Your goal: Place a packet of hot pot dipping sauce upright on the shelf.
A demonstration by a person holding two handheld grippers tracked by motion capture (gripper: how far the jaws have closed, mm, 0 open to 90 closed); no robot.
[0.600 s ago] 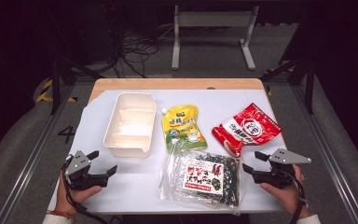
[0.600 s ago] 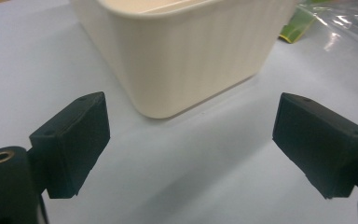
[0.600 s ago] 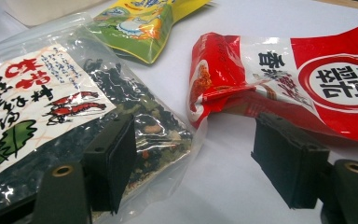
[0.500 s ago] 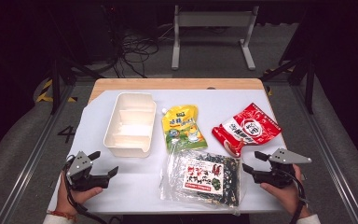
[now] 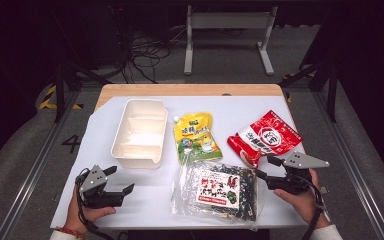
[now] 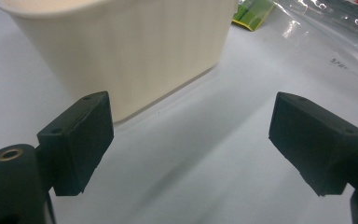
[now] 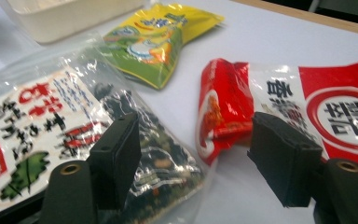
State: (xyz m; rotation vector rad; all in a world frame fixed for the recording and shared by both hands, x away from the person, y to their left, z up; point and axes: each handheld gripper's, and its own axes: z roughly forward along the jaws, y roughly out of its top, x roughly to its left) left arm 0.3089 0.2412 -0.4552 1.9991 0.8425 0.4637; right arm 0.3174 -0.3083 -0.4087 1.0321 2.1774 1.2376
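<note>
A cream divided tray (image 5: 140, 131) stands at the table's left; its near wall (image 6: 121, 51) fills the top of the left gripper view. To its right lies a yellow-green pouch (image 5: 196, 136) (image 7: 161, 39). A red packet (image 5: 266, 137) (image 7: 307, 107) lies at the right. In front sits a clear bag of dark seaweed (image 5: 220, 189) (image 7: 51, 121) with a red and white label. My left gripper (image 5: 116, 181) (image 6: 191, 140) rests open at the front left, just short of the tray. My right gripper (image 5: 267, 167) (image 7: 196, 158) is open at the front right, between the seaweed bag and the red packet.
A white sheet covers the table (image 5: 130, 205), with a wooden edge (image 5: 190, 90) at the back. Beyond it are a metal stand (image 5: 227, 37) and cables (image 5: 140, 55) on the floor. Black frame legs (image 5: 330, 75) flank the table.
</note>
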